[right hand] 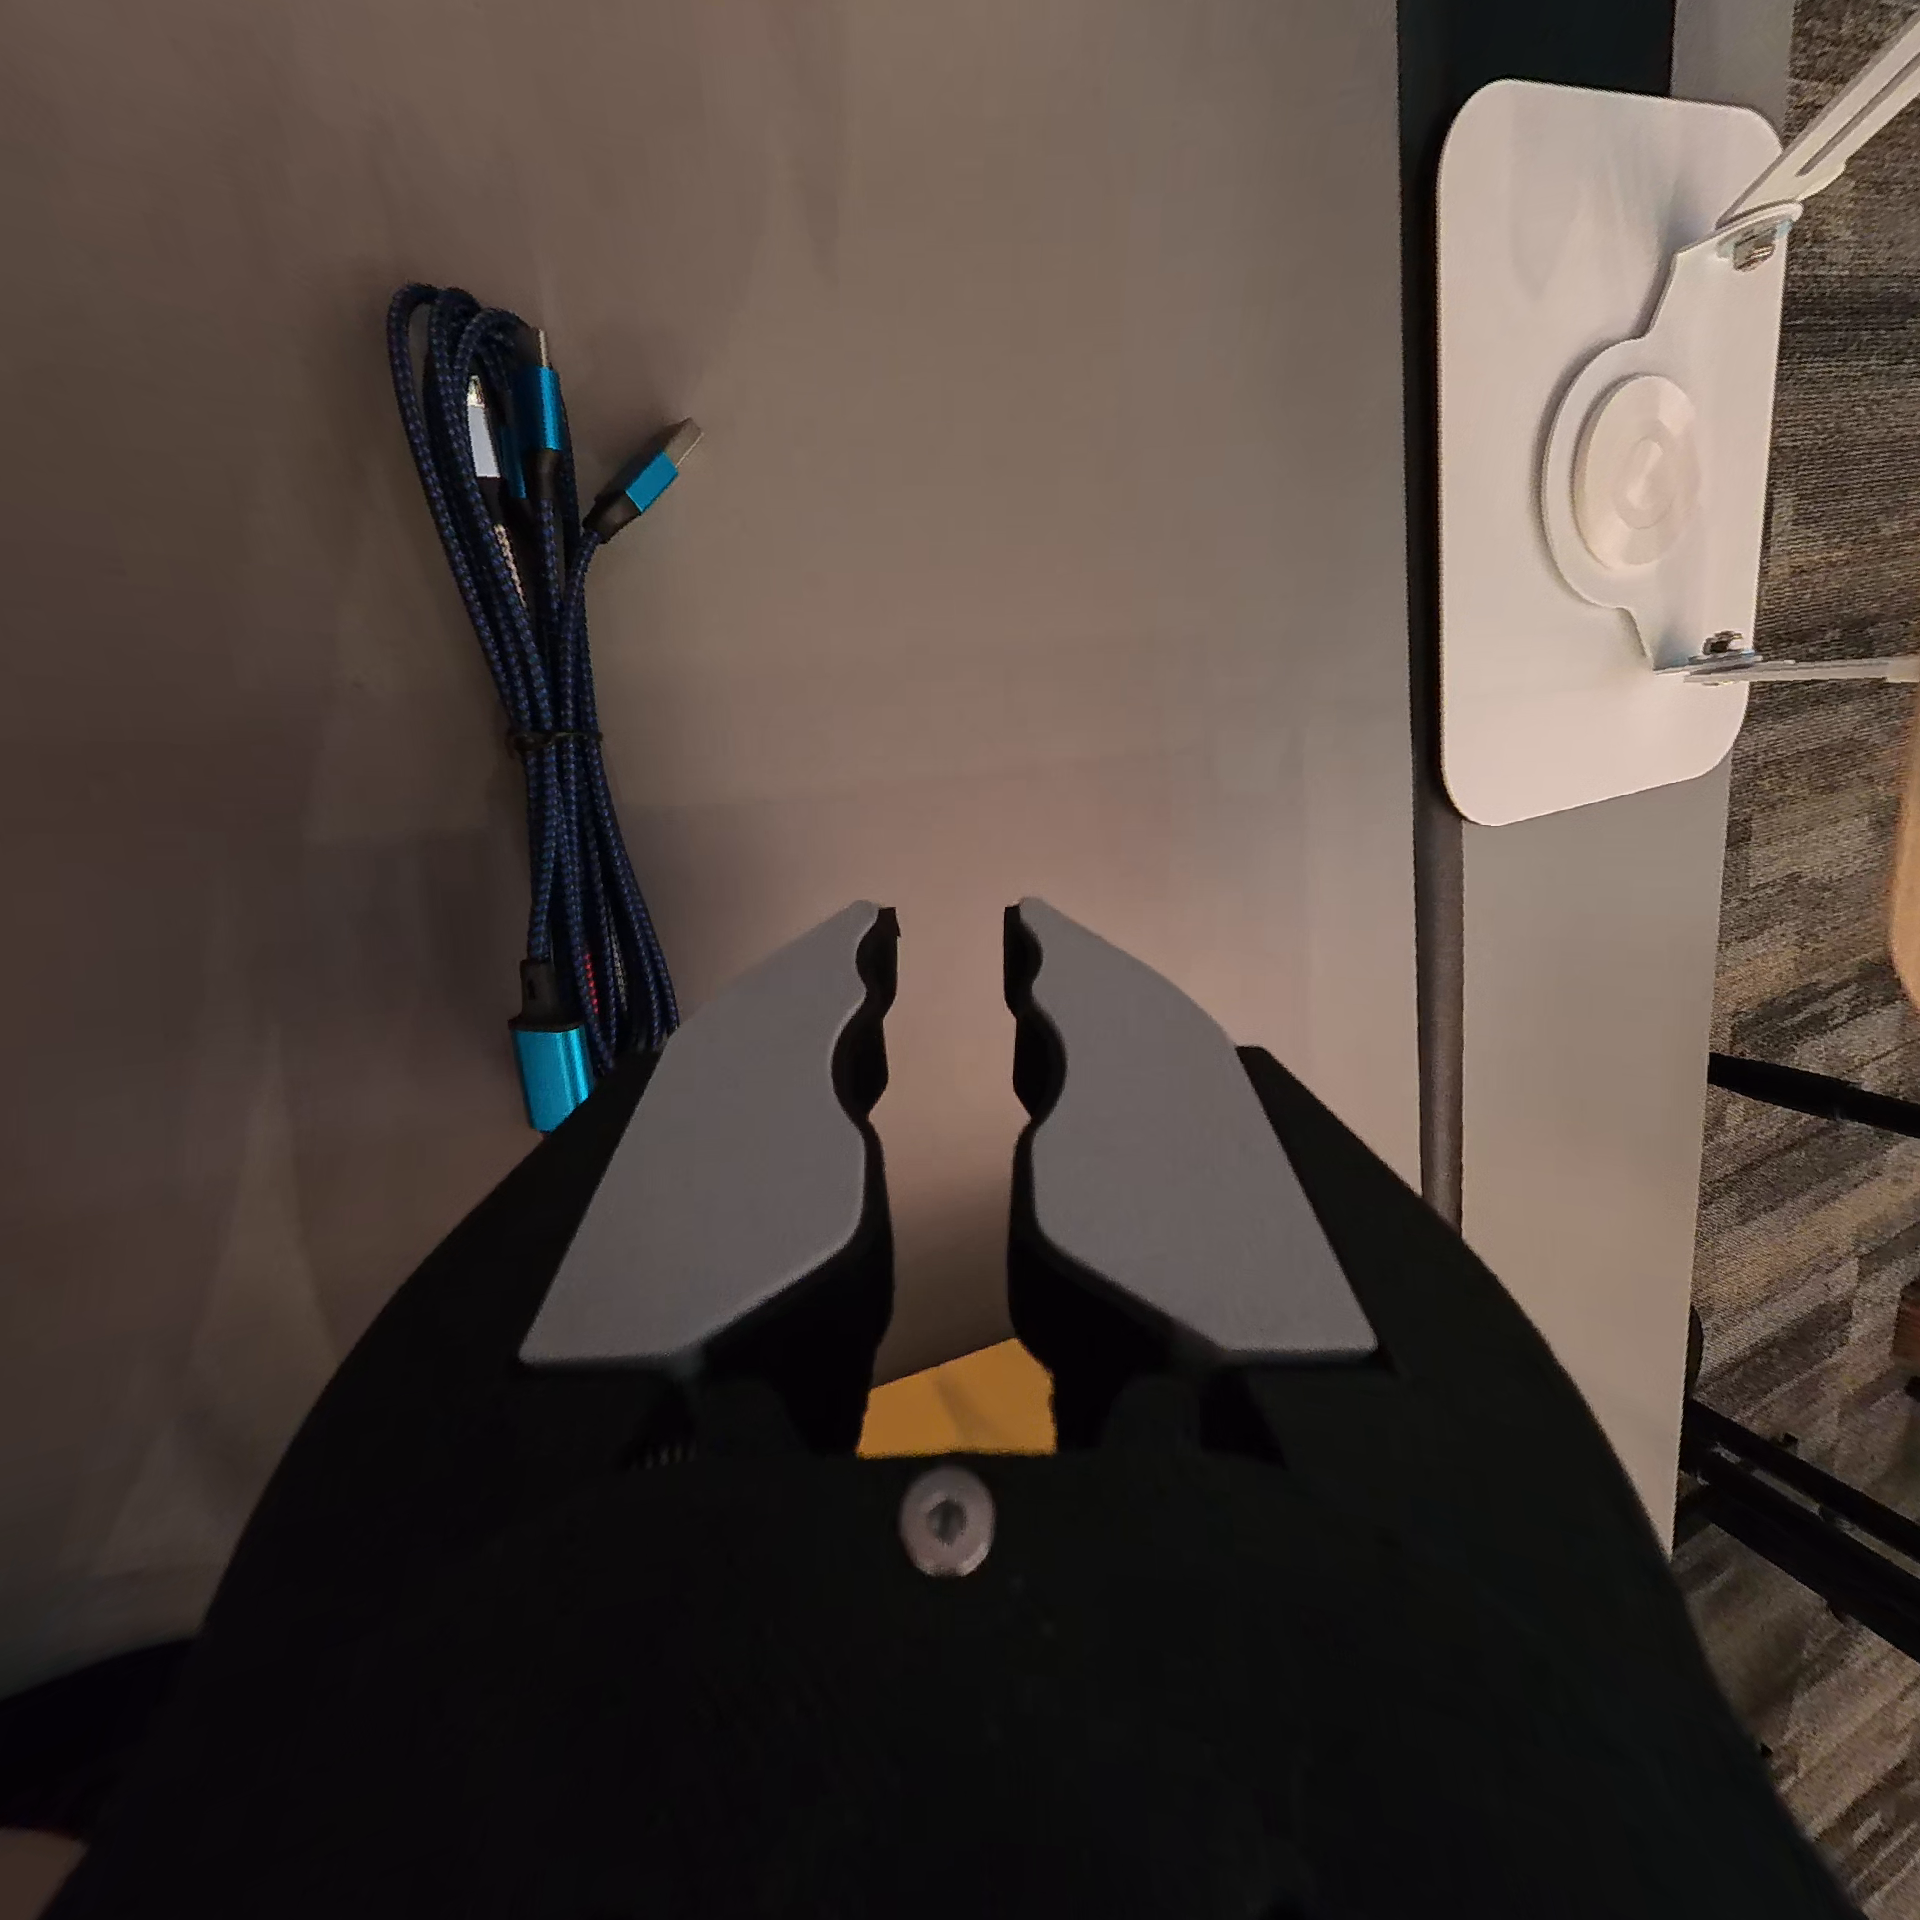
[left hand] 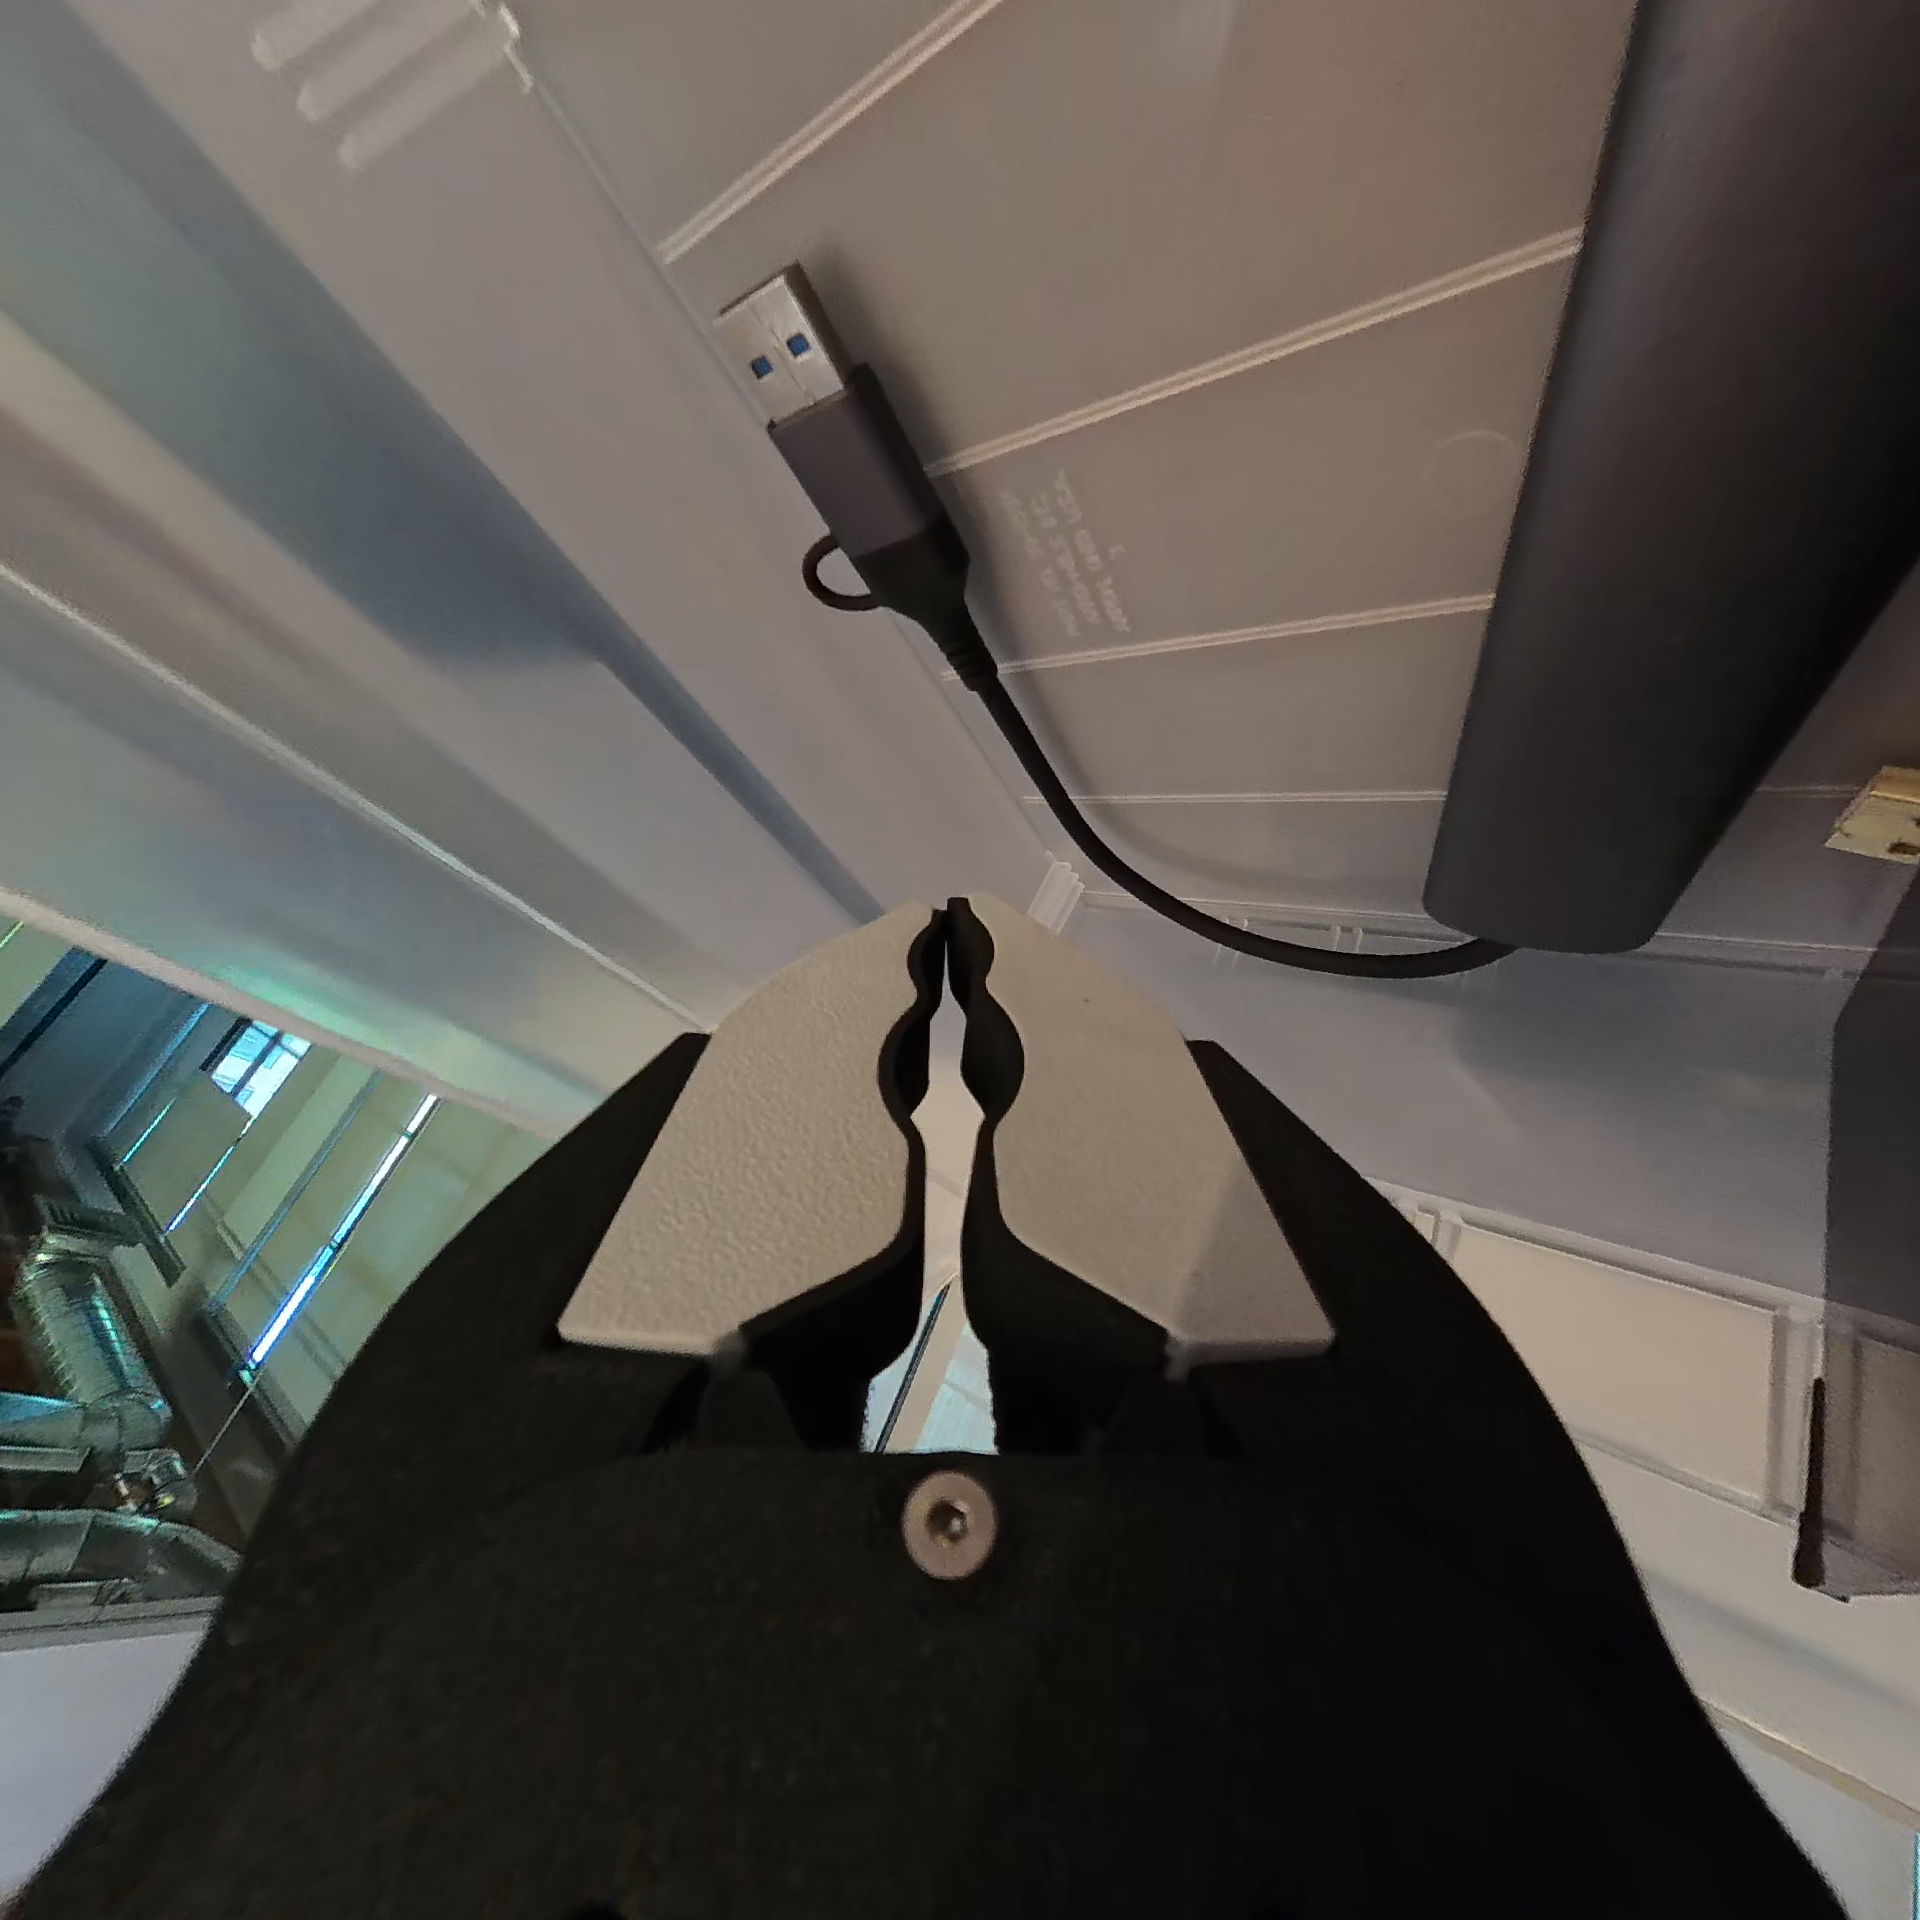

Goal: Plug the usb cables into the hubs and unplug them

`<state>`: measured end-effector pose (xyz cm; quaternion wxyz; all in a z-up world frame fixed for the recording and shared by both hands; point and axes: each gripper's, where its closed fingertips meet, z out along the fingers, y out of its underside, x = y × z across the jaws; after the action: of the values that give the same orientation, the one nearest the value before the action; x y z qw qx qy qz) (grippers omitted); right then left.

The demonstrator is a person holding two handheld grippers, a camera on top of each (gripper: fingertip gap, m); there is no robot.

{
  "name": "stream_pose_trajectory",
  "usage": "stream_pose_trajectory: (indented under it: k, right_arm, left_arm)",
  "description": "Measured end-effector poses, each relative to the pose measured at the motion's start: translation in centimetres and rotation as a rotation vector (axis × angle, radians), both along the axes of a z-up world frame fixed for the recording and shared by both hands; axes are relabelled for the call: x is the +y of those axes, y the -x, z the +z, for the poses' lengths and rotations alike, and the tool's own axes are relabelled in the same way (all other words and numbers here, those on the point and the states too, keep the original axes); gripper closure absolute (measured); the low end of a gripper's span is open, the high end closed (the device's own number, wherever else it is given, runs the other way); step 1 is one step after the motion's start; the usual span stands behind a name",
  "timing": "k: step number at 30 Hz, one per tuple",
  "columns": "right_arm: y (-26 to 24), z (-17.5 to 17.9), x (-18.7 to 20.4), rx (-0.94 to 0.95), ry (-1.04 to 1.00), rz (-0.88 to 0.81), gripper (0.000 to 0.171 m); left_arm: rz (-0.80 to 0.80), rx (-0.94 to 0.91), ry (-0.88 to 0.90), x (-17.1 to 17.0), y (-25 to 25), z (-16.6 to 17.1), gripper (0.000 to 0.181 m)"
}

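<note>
In the left wrist view a dark grey USB hub (left hand: 1662,468) lies at the upper right on a pale surface. Its short black cable (left hand: 1122,862) curves to a grey USB plug (left hand: 831,436) with a silver tip, lying loose and plugged into nothing. My left gripper (left hand: 951,920) is shut and empty, just below the cable. In the right wrist view a bundle of blue braided USB cables (right hand: 551,707) with bright blue plugs lies at the left on the table. My right gripper (right hand: 951,925) is open and empty, to the right of the bundle.
A clear plastic bin wall (left hand: 1195,260) with ribs lies under the hub's plug. A white stand base (right hand: 1600,447) with a round disc sits at the table's right edge (right hand: 1439,987). Carpet floor (right hand: 1818,1143) lies beyond. A yellow patch (right hand: 956,1403) shows between the right fingers. Left tips to right tips: about 40 centimeters. The grey USB plug (left hand: 831,436) lies some 7 centimeters from my left tips, 35 centimeters from my right tips. The dark grey USB hub (left hand: 1662,468) lies some 10 centimeters from my left tips, 35 centimeters from my right tips.
</note>
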<state>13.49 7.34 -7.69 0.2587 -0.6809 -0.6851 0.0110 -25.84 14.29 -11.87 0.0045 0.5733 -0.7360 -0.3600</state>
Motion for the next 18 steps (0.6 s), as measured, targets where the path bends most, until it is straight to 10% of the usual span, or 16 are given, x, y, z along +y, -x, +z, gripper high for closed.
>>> stream_pose_trajectory:
  k: [18]
  right_arm:
    - [-0.21, -0.29, 0.01, -0.017, 0.004, -0.003, 0.151]
  left_arm:
    - [0.05, -0.071, 0.003, 0.21, -0.01, -0.32, 0.181]
